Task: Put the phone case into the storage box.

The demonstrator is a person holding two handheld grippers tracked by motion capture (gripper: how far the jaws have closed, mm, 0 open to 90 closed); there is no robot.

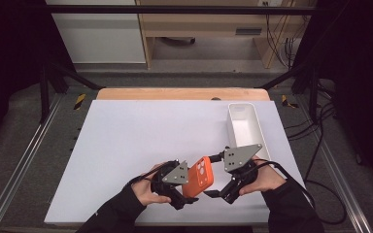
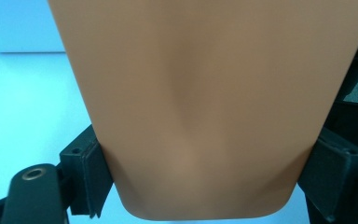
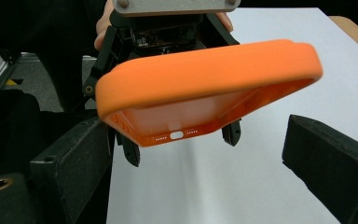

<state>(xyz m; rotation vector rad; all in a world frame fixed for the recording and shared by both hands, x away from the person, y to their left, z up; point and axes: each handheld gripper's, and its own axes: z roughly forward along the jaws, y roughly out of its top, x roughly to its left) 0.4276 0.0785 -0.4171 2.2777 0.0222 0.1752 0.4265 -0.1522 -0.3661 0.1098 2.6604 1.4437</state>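
matt orange rubbery phone case [image 1: 198, 177]; smooth white table sheet [image 1: 141, 141]; glossy white plastic bin [image 1: 245, 127].

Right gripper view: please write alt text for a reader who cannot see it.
An orange phone case is held up over a white table by the left gripper, with its port cut-outs towards the camera. The right gripper's two black fingers rise in the foreground on either side, open and not touching the case.

Your phone case [image 1: 198, 176] sits between your left gripper [image 1: 187, 198] and right gripper [image 1: 212, 193], above the table [image 1: 136, 145]; the tray [image 1: 245, 127] lies behind, to the right.
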